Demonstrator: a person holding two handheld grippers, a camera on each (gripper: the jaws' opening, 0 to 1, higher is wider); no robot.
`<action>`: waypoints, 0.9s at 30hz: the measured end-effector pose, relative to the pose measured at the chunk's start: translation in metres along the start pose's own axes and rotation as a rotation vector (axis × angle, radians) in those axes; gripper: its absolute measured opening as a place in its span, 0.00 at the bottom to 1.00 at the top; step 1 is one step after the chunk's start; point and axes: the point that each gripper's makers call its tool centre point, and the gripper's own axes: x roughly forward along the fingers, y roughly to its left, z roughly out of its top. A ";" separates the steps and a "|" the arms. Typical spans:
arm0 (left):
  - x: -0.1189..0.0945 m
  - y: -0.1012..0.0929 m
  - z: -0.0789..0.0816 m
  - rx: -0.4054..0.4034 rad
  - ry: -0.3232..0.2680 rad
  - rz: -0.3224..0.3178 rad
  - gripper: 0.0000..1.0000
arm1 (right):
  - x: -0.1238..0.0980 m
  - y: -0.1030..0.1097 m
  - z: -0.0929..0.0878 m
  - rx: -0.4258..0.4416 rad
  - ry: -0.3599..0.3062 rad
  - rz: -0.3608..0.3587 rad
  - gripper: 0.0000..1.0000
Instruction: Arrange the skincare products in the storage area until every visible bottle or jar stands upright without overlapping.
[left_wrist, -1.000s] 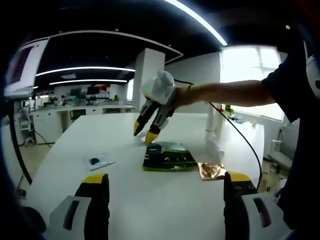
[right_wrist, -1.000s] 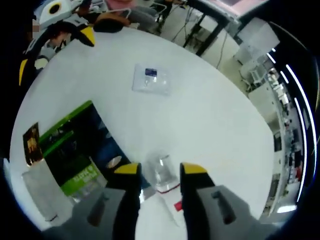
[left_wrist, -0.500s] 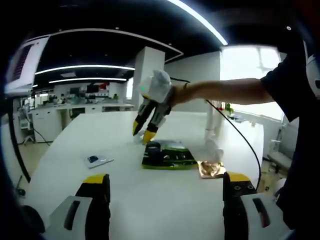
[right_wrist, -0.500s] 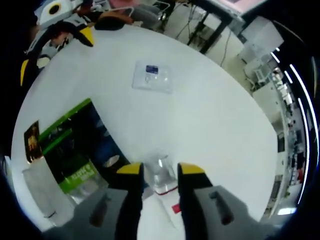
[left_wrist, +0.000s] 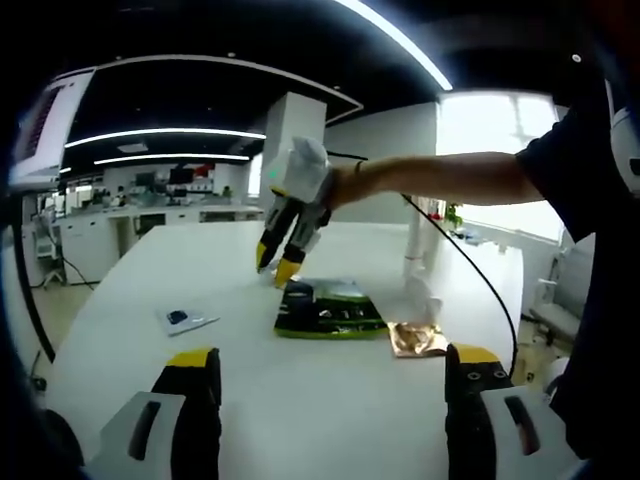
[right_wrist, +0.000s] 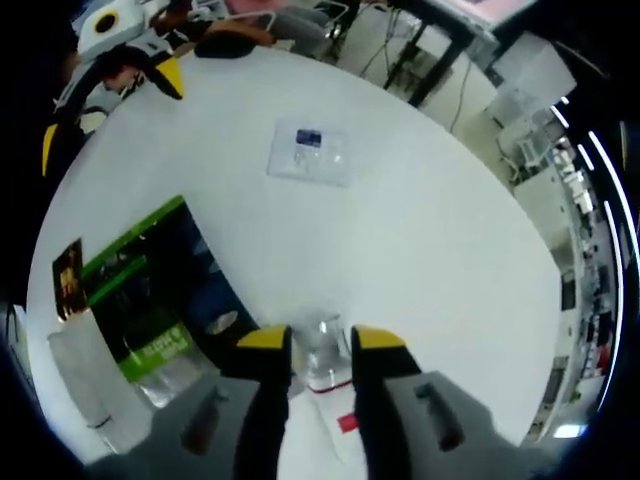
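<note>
A small clear bottle (right_wrist: 322, 355) with a red band lies on the white table (right_wrist: 430, 250), between the jaws of my right gripper (right_wrist: 320, 340). The jaws press in on both its sides. In the left gripper view the right gripper (left_wrist: 274, 267) points down at the far side of the table (left_wrist: 300, 400), held by a person's outstretched arm. A dark packet with green edges (right_wrist: 140, 290) (left_wrist: 330, 308) lies flat just beside it. My left gripper (left_wrist: 330, 355) hovers over the near table edge, jaws wide apart and holding nothing. It also appears in the right gripper view, the left gripper (right_wrist: 110, 110).
A clear sachet with a blue label (left_wrist: 183, 320) (right_wrist: 310, 155) lies apart on the table. A copper sachet (left_wrist: 418, 340) (right_wrist: 68, 280) and a pale translucent packet (left_wrist: 420, 295) (right_wrist: 75, 385) lie by the green packet. Desks and cabinets stand beyond the table.
The right gripper's jaws have narrowed steadily around the clear bottle. The left gripper view has drifted slightly; the left jaws stay wide apart.
</note>
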 end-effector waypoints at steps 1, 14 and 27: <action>0.000 0.000 -0.001 -0.001 0.002 -0.001 0.94 | 0.000 0.000 0.000 -0.001 0.001 0.002 0.23; 0.000 -0.002 -0.003 -0.005 0.010 -0.007 0.93 | 0.001 0.003 0.000 -0.041 0.014 0.023 0.20; 0.001 -0.006 -0.003 -0.004 0.008 -0.015 0.92 | -0.027 -0.021 0.008 0.068 -0.094 -0.095 0.18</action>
